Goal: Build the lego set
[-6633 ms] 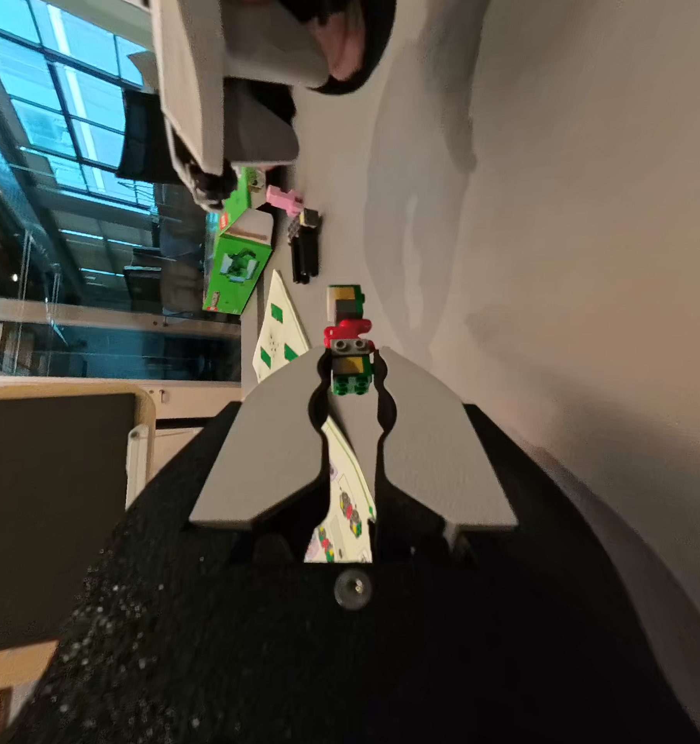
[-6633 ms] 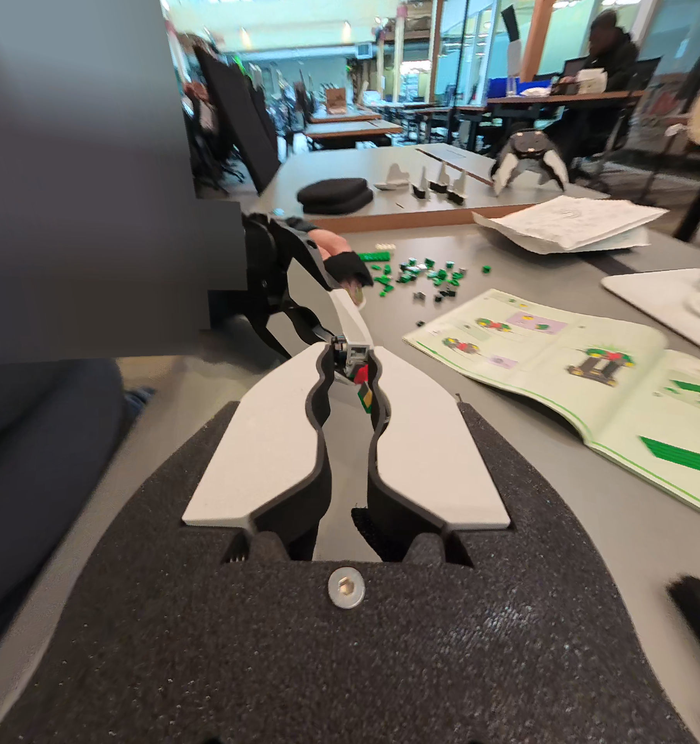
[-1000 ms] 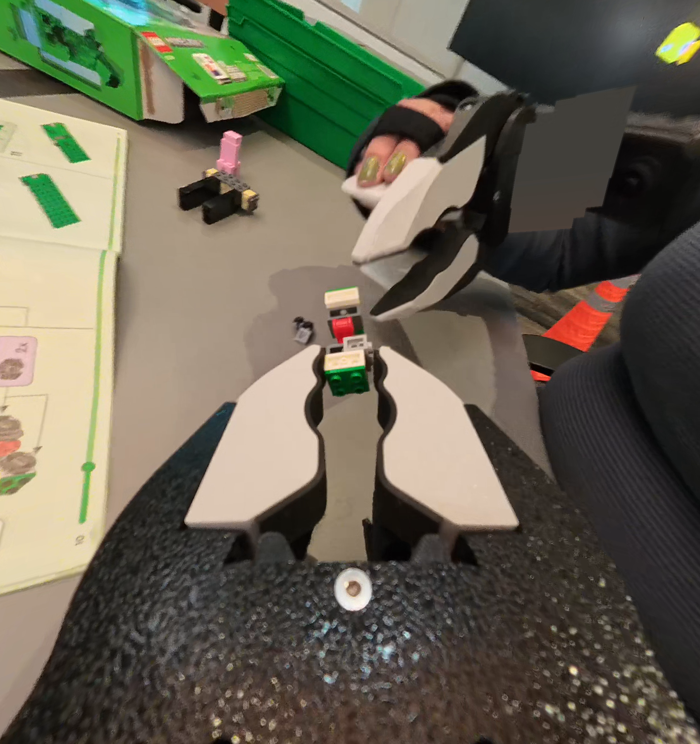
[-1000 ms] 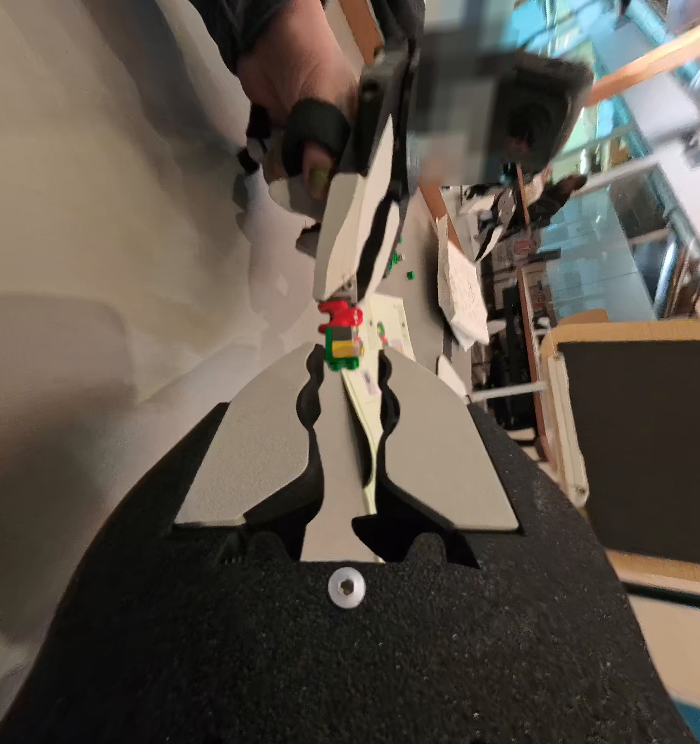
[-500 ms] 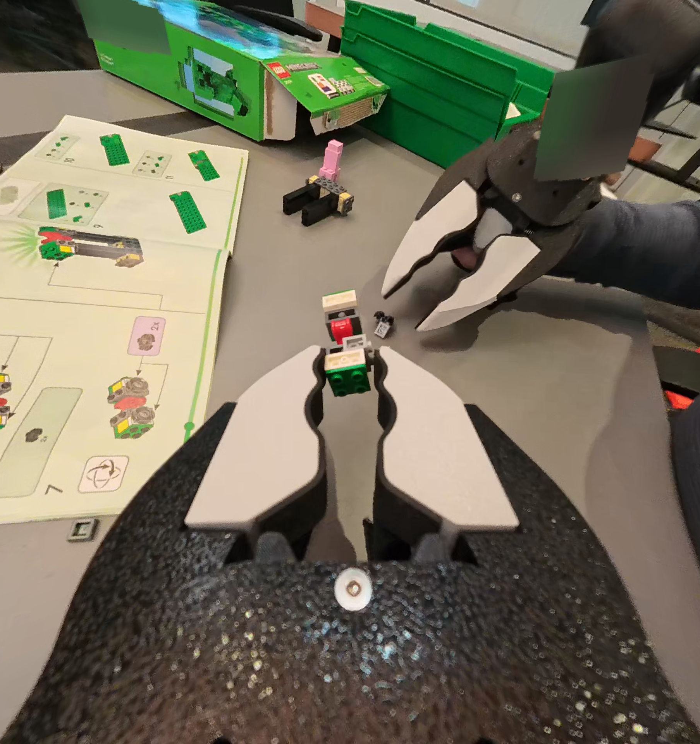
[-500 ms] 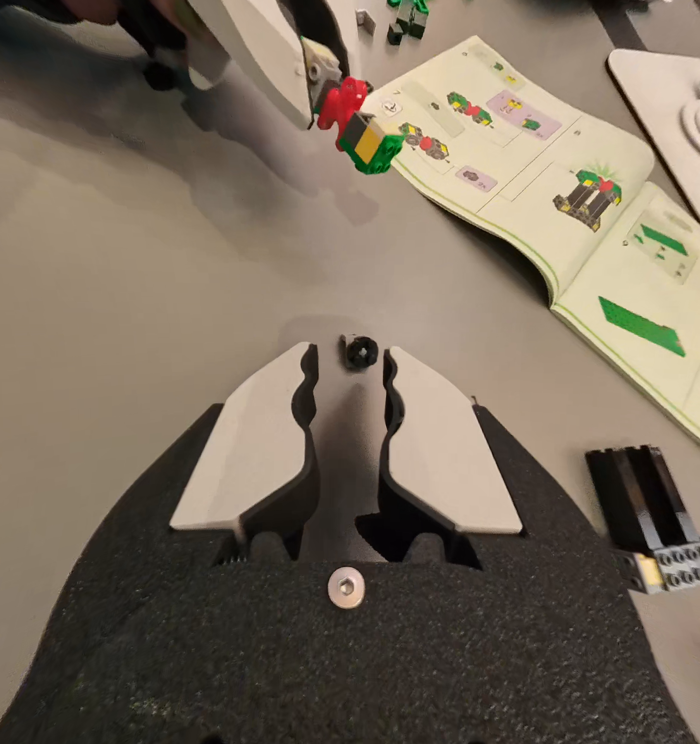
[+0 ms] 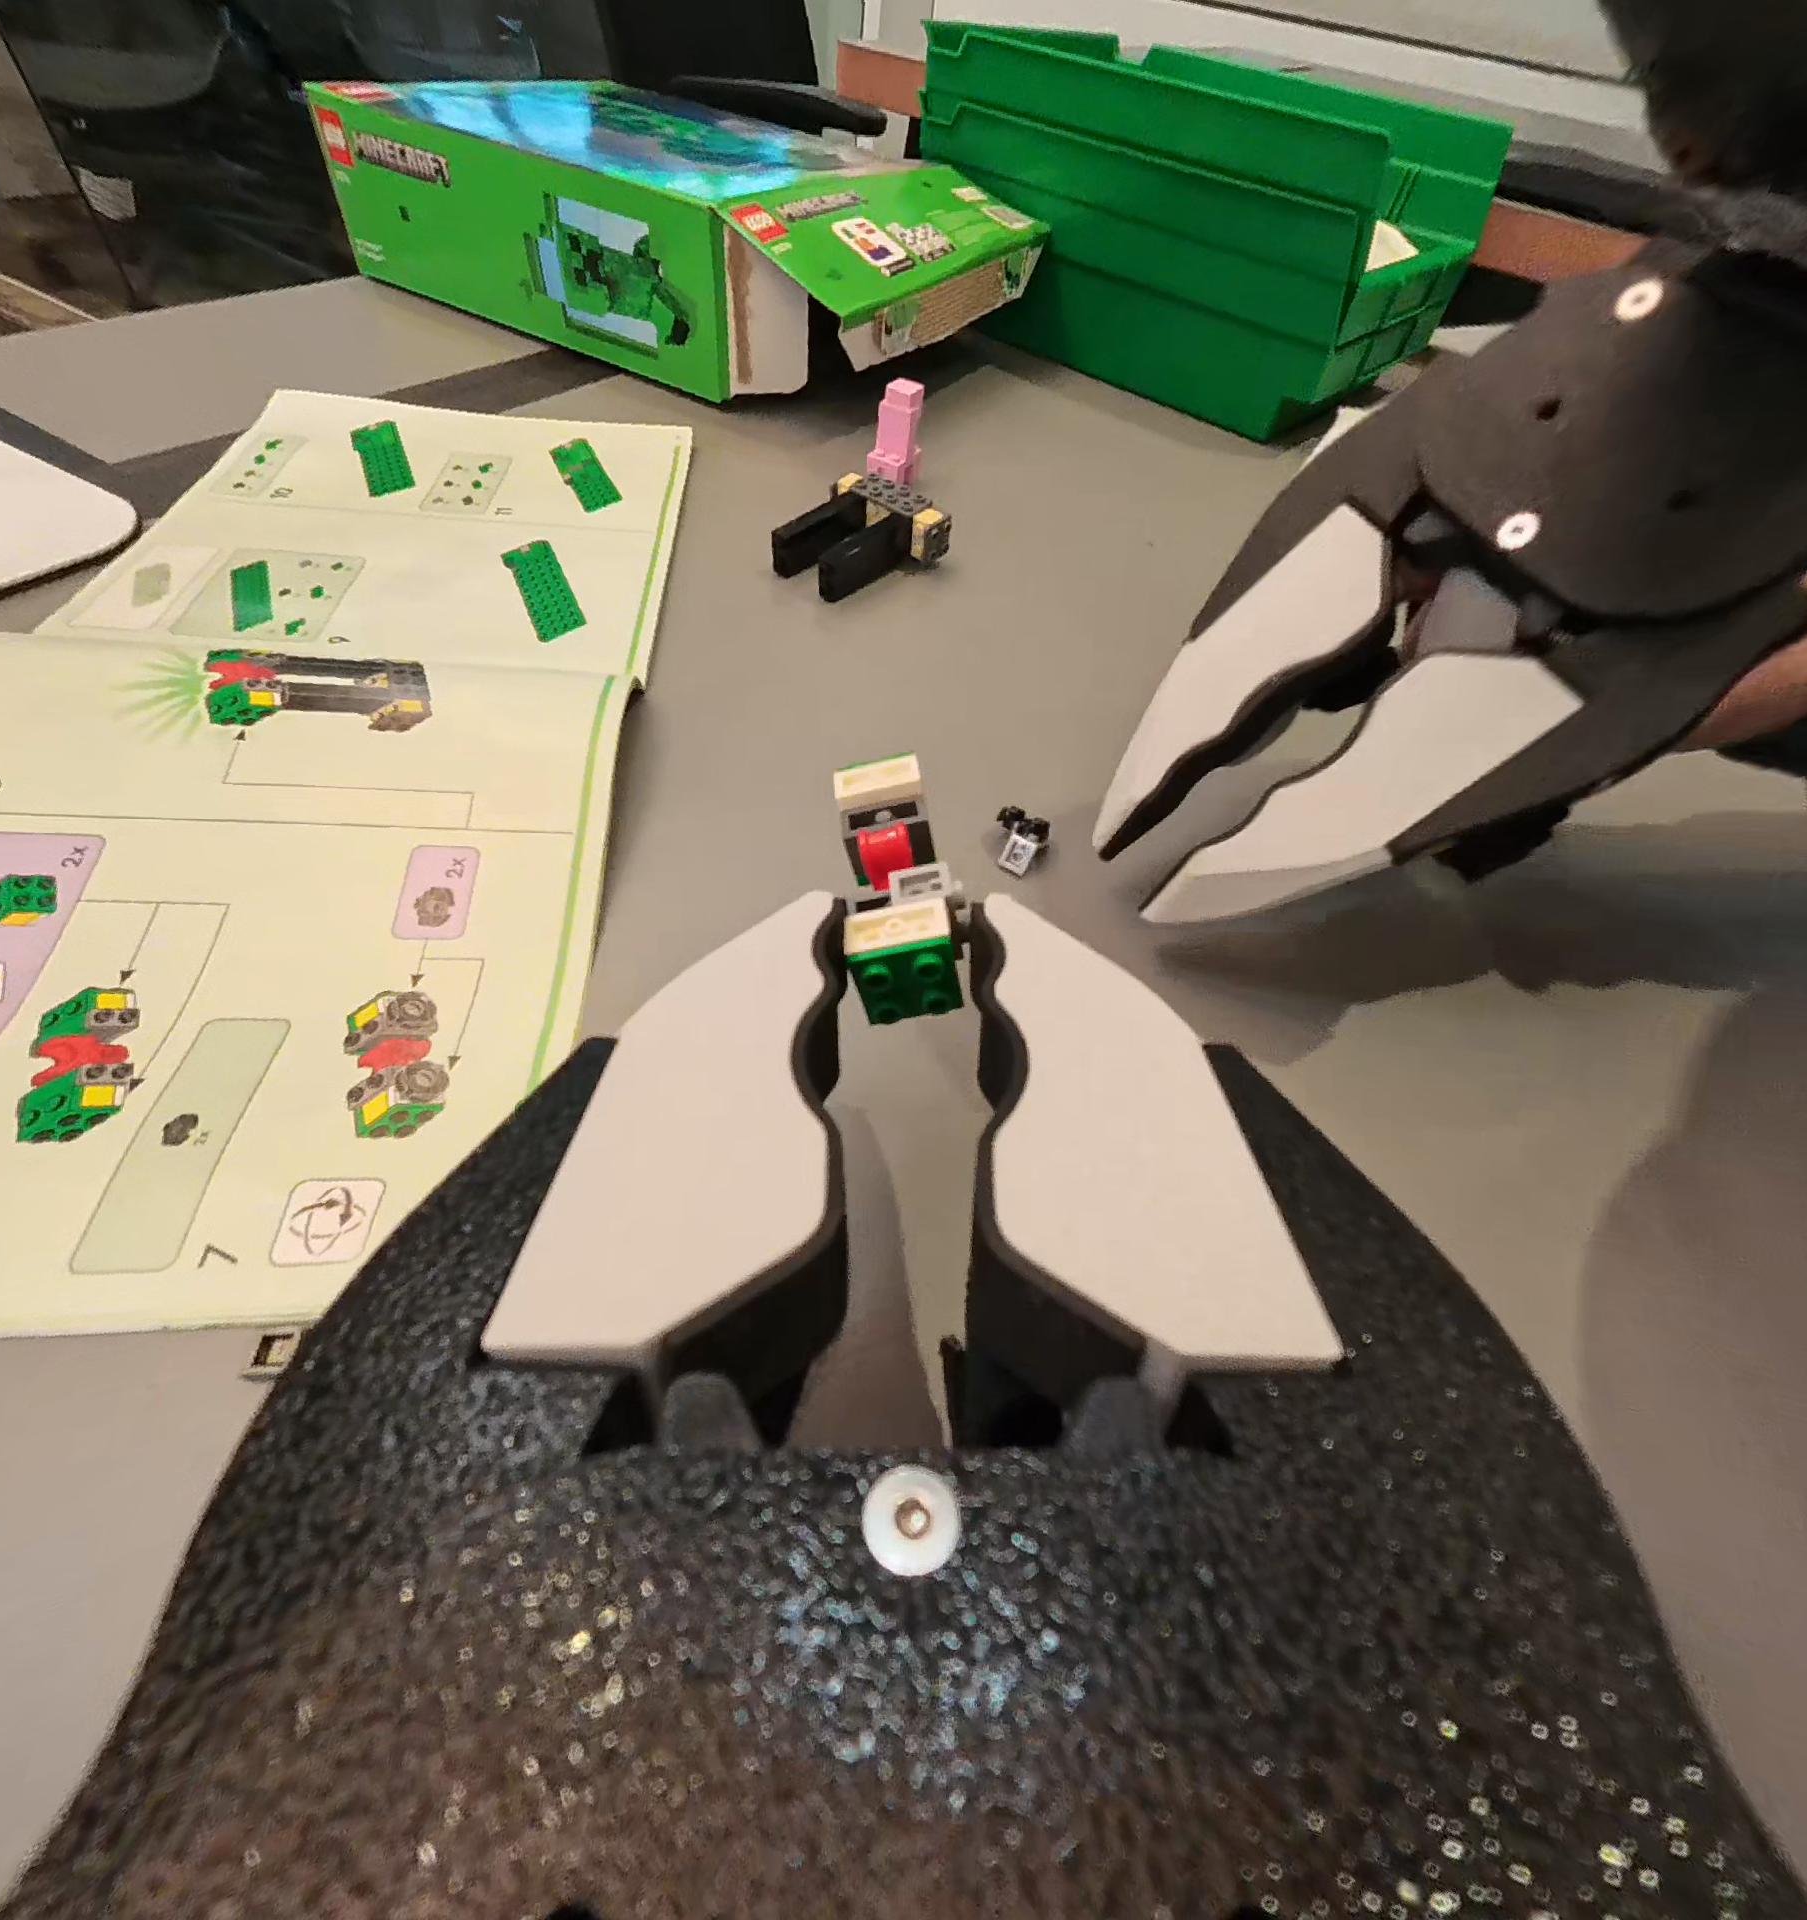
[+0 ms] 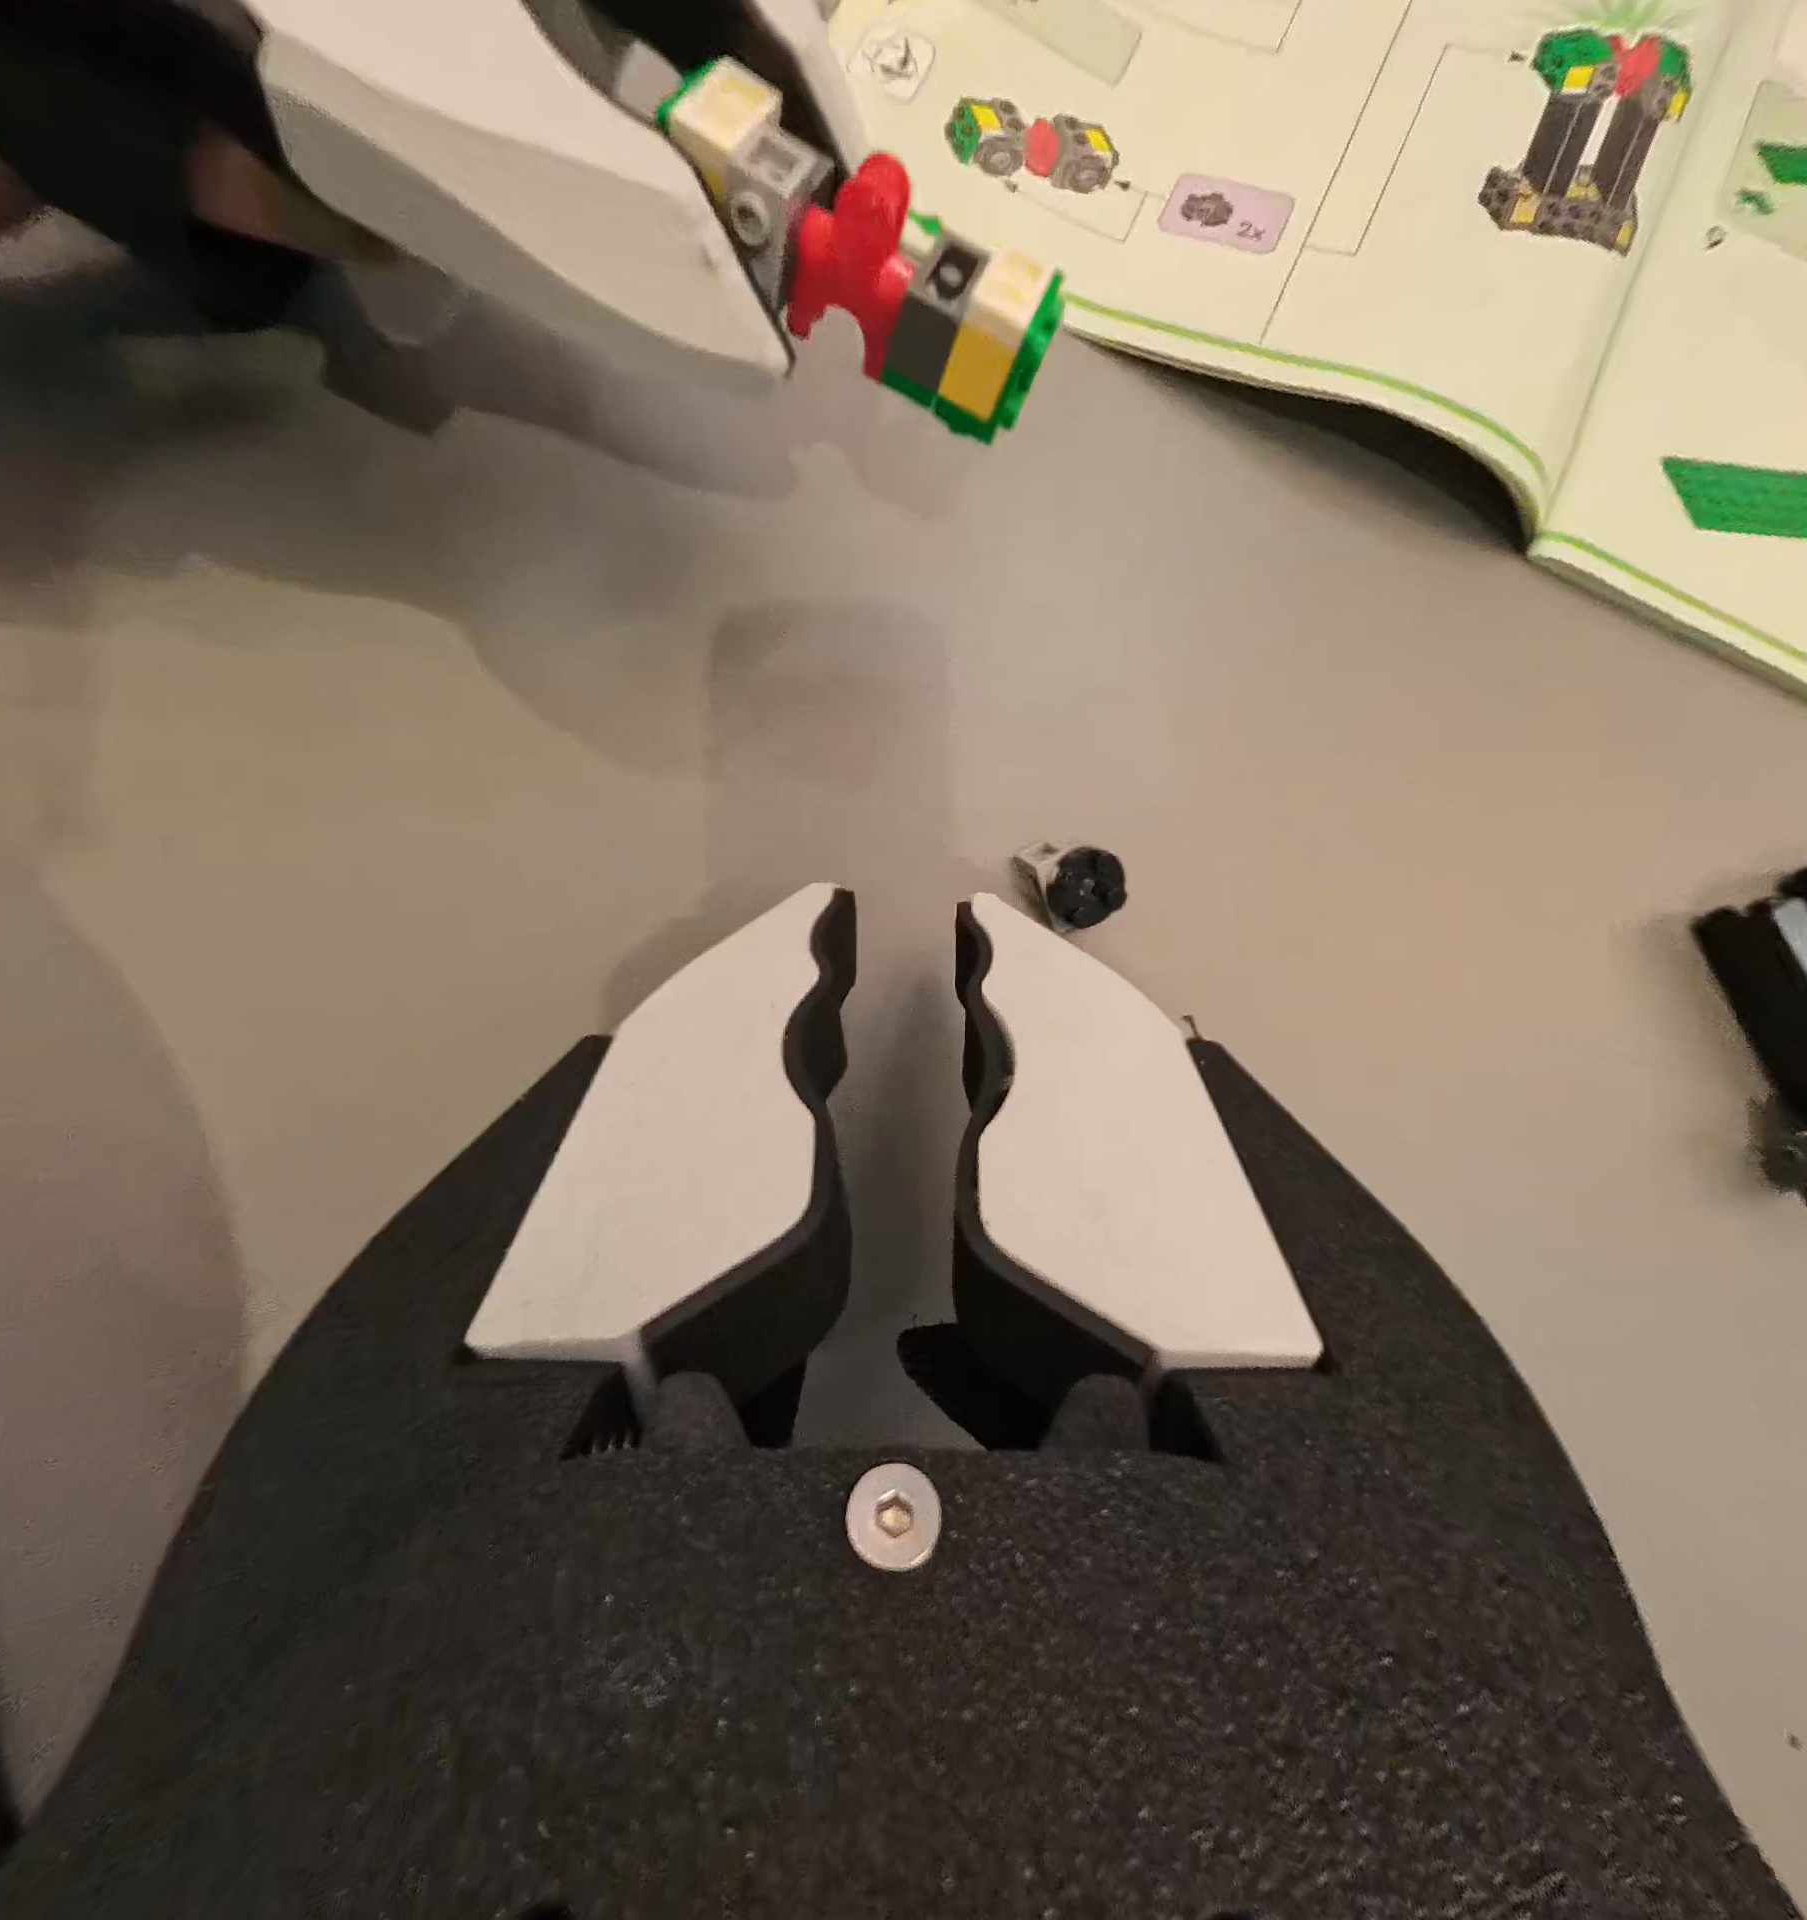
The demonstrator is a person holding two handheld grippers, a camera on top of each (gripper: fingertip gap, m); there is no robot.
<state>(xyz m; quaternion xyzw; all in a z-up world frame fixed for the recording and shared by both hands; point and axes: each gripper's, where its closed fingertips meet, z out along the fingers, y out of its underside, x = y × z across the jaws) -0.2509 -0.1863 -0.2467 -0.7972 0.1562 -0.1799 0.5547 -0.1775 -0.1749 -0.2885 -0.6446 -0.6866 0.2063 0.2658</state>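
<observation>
My left gripper (image 7: 904, 914) is shut on a small lego assembly (image 7: 894, 883) of green, cream, grey and red pieces and holds it above the grey table. The same assembly (image 8: 878, 260) shows at the top of the right wrist view, held by the left gripper's fingers (image 8: 525, 187). My right gripper (image 8: 904, 904) is open and empty, low over the table. A small black round piece on a grey bit (image 8: 1075, 885) lies just right of its right fingertip. In the left wrist view this piece (image 7: 1021, 840) lies just left of the right gripper (image 7: 1138, 873).
An open instruction booklet (image 7: 255, 831) lies on the left, also in the right wrist view (image 8: 1501, 260). A black build with a pink figure (image 7: 868, 509) stands farther back. A green lego box (image 7: 618, 218) and green bins (image 7: 1190, 229) line the far edge. Black pieces (image 8: 1803, 1029) lie right. The grippers' ends are close to 9 centimetres from one another.
My right gripper has come down from beside the assembly to the table by the black round piece, which now lies right of its tips. My left gripper keeps hold of the assembly.
</observation>
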